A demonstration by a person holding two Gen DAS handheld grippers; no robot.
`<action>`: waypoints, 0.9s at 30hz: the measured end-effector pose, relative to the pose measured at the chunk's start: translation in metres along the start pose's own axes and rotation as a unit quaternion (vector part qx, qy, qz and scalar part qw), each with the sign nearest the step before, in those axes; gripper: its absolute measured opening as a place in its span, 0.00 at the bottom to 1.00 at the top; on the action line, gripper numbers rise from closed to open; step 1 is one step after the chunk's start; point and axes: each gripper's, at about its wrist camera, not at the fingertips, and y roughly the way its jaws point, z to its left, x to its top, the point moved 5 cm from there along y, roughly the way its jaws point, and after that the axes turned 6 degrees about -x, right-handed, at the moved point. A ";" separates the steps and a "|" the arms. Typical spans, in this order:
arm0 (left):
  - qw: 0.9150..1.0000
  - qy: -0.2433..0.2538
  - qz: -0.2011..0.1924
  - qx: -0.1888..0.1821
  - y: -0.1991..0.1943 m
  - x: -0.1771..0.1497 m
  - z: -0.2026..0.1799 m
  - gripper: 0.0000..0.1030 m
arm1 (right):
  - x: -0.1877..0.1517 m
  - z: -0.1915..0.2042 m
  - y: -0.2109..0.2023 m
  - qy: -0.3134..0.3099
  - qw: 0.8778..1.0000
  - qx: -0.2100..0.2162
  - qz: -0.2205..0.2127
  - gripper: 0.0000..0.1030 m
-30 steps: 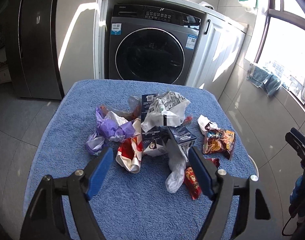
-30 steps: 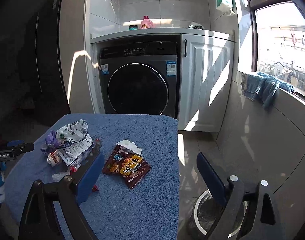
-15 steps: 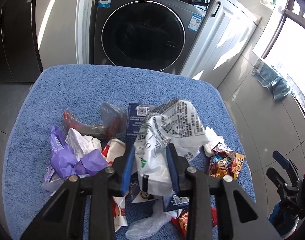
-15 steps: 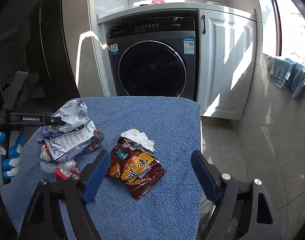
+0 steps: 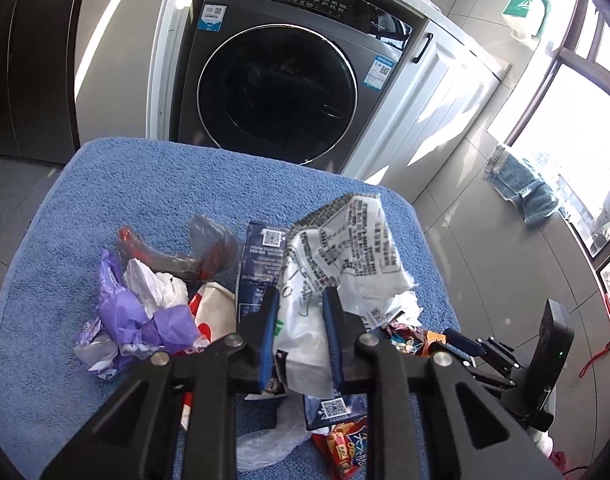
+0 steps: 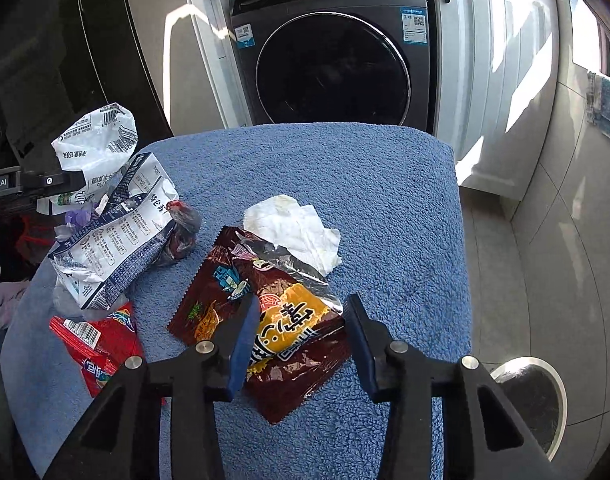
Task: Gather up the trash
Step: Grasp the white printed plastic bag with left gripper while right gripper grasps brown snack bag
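Note:
A pile of trash lies on a table covered by a blue towel [image 5: 105,184]. My left gripper [image 5: 301,320] is closing, and its pads pinch a crumpled white printed bag [image 5: 345,248], which stands up above the pile [image 6: 93,144]. My right gripper [image 6: 301,340] is also closing. It hangs low over a brown and yellow snack packet [image 6: 273,300] that lies flat on the towel [image 6: 345,168]. The packet sits between its fingers, and the pads do not squeeze it. A white tissue [image 6: 297,228] lies just beyond the packet.
Purple wrappers [image 5: 145,320], a dark blue carton [image 5: 261,260], a red packet [image 6: 97,340] and a blue and white bag [image 6: 113,240] remain in the pile. A round bin [image 6: 533,396] stands on the floor right of the table. A washing machine [image 5: 277,88] stands behind.
Both grippers came forward and down over the table. The left jaws narrowed onto the white bag and raised it. The right jaws narrowed around the snack packet.

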 end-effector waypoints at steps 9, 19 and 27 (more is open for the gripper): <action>0.999 0.017 -0.037 0.006 -0.046 0.004 -0.020 0.20 | -0.020 0.002 -0.014 0.011 0.999 0.038 0.000 0.03; 0.998 0.023 -0.050 0.004 -0.071 -0.014 -0.027 0.20 | -0.014 0.011 -0.029 0.038 0.998 0.043 -0.019 0.54; 0.999 0.012 -0.046 0.003 -0.071 -0.022 -0.019 0.20 | -0.003 0.031 0.009 0.015 1.000 0.015 0.009 0.54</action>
